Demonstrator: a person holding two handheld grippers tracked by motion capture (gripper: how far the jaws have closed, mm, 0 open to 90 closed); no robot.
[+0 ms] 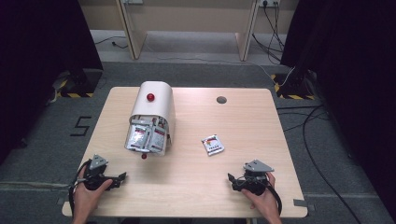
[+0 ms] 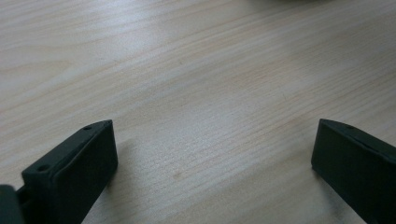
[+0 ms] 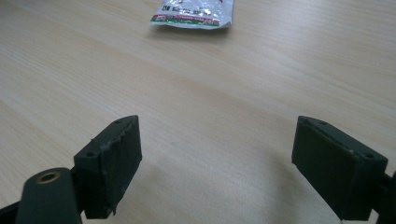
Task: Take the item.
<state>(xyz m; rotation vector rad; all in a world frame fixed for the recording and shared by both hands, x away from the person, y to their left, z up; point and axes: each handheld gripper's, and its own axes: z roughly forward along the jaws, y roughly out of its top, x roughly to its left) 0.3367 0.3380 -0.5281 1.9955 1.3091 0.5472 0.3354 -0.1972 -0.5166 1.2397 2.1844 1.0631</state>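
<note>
The left gripper [image 1: 122, 178] rests low at the near left corner of the table [image 1: 243, 116], held in a person's left hand [image 1: 86, 196]. Its jaws stand wide apart with nothing between them; in the left gripper view the gripper [image 2: 212, 154] has only bare wood in the gap. The right gripper [image 1: 230, 178] sits near the near right corner of the tabletop, held by the right hand [image 1: 264, 198], and its jaws are also spread wide and hold nothing, as the right gripper view [image 3: 215, 149] shows.

A small packet [image 1: 213, 144] lies flat on the tabletop, right of the middle, well apart from both grippers and nearer the right one. In the right gripper view the packet [image 3: 194, 13] lies ahead of the spread jaws, near the top edge.

A white box with a rounded top [image 1: 154, 105] lies toward the far left part of the tabletop, a red knob [image 1: 150, 97] on it. Its open end faces the near edge, and several packets [image 1: 145, 137] spill from it onto the wood. A small red ball [image 1: 144, 156] lies just in front of them. A grey round plug [image 1: 221, 99] sits near the far edge.
</note>
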